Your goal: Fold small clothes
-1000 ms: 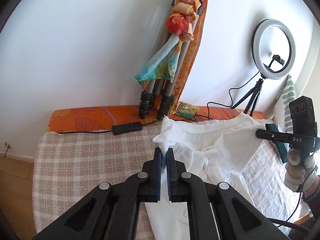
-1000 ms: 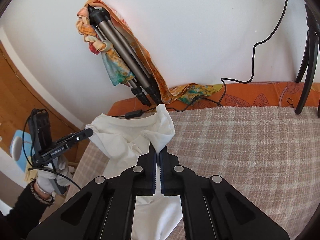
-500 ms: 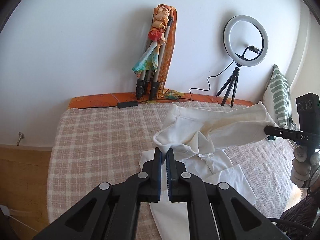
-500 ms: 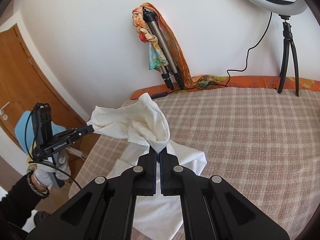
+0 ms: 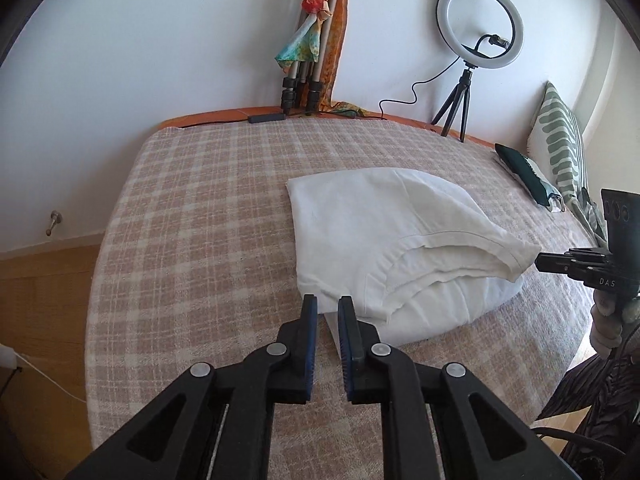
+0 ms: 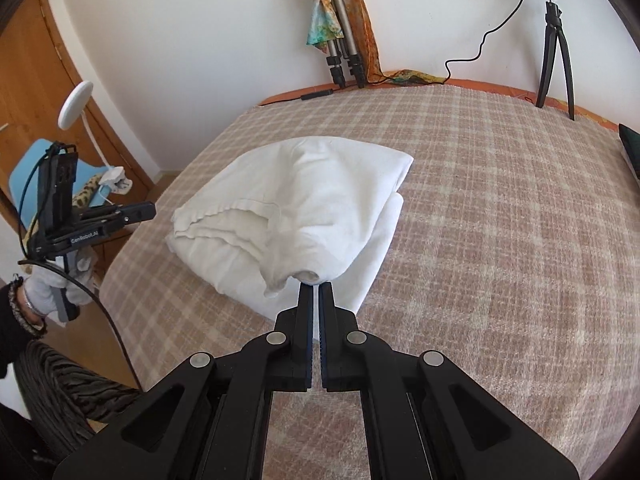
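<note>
2 tools work the white garment point(image 5: 384, 240), which lies folded at the frame's centre on the checked bed cover point(image 5: 200, 220). The left tool point(image 5: 327, 310) is opening, nothing between its blue pads. The right tool point(image 6: 315, 289) pinches a corner; pulling now could undo the fold.

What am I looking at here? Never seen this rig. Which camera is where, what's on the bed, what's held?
No robot: a person holds a two-finger gripper in each hand, each with a fisheye camera looking along its fingers. One picture is from the left gripper, the other from the right gripper. A white garment, folded over, lies on the checked blanket. The right gripper pinches a fold of it; the left one's jaws are opening, nothing between them. By the wall: a ring light and a tripod.
</note>
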`<state>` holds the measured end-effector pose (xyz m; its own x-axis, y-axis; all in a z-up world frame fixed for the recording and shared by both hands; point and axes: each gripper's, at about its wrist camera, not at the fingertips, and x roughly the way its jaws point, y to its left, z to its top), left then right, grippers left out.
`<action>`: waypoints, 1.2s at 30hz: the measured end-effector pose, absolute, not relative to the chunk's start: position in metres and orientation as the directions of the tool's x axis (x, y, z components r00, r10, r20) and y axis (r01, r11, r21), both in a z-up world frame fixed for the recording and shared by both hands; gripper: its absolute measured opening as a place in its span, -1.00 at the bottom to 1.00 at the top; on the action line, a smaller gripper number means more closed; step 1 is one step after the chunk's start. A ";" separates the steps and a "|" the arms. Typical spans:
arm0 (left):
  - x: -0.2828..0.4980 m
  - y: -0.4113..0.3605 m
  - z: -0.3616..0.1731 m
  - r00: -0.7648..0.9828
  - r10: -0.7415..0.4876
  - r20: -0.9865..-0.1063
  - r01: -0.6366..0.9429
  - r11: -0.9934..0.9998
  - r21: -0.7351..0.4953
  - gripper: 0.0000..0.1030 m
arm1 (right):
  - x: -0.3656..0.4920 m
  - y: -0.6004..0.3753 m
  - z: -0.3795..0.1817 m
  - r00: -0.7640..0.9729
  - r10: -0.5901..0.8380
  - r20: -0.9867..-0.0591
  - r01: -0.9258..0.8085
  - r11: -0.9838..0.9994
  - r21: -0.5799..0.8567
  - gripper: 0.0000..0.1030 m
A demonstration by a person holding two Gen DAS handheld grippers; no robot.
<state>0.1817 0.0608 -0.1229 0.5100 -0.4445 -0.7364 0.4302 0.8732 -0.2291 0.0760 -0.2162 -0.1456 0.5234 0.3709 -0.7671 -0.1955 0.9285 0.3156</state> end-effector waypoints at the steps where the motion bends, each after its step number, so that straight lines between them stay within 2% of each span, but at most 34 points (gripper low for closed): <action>1: 0.183 0.066 -0.123 0.506 -0.456 -0.732 0.408 0.874 -0.262 -0.38 | 0.074 -0.222 -0.147 0.520 0.383 -0.763 -0.180 0.923 0.340 -0.97; 4: 0.196 0.079 -0.124 0.490 -0.488 -0.722 0.329 0.871 -0.366 -0.32 | 0.073 -0.237 -0.147 0.499 0.463 -0.733 -0.129 0.876 0.465 -0.97; 7: 0.213 0.081 -0.132 0.425 -0.556 -0.715 0.280 0.831 -0.480 0.05 | 0.079 -0.243 -0.148 0.485 0.525 -0.699 -0.089 0.825 0.557 -0.91; 9: 0.220 0.081 -0.140 0.417 -0.562 -0.715 0.233 0.826 -0.513 0.03 | 0.084 -0.246 -0.152 0.459 0.582 -0.671 -0.059 0.774 0.631 -0.60; 10: 0.224 0.080 -0.143 0.405 -0.571 -0.714 0.222 0.819 -0.529 0.03 | 0.086 -0.248 -0.154 0.454 0.603 -0.656 -0.043 0.750 0.660 -0.27; 11: 0.227 0.079 -0.146 0.391 -0.580 -0.715 0.215 0.813 -0.542 0.03 | 0.088 -0.250 -0.156 0.455 0.615 -0.644 -0.030 0.733 0.679 -0.19; 15: 0.236 0.075 -0.158 0.343 -0.619 -0.706 0.174 0.781 -0.600 0.03 | 0.097 -0.257 -0.170 0.440 0.656 -0.613 0.034 0.670 0.741 -0.19; 19: 0.243 0.076 -0.169 0.314 -0.636 -0.705 0.113 0.762 -0.638 -0.08 | 0.104 -0.266 -0.187 0.426 0.670 -0.608 0.112 0.628 0.770 -0.19; 21: 0.245 0.079 -0.173 0.306 -0.649 -0.697 0.091 0.748 -0.657 -0.27 | 0.105 -0.268 -0.192 0.421 0.688 -0.591 0.126 0.601 0.789 -0.19; 24: 0.246 0.081 -0.173 0.296 -0.671 -0.680 0.091 0.728 -0.679 -0.44 | 0.106 -0.265 -0.193 0.407 0.704 -0.582 0.119 0.591 0.798 -0.19; 26: 0.245 0.079 -0.170 0.304 -0.664 -0.683 0.105 0.736 -0.669 -0.61 | 0.108 -0.259 -0.191 0.402 0.692 -0.599 0.114 0.612 0.783 -0.43; 29: 0.243 0.072 -0.162 0.313 -0.660 -0.683 0.145 0.744 -0.652 -0.77 | 0.111 -0.255 -0.184 0.411 0.709 -0.573 0.087 0.595 0.799 -0.75; 33: 0.240 0.069 -0.155 0.332 -0.655 -0.679 0.177 0.751 -0.637 -0.84 | 0.118 -0.251 -0.182 0.402 0.700 -0.591 0.071 0.619 0.782 -0.76; 36: 0.239 0.069 -0.156 0.337 -0.646 -0.685 0.174 0.758 -0.628 -0.88 | 0.121 -0.252 -0.183 0.392 0.656 -0.645 0.102 0.666 0.739 -0.66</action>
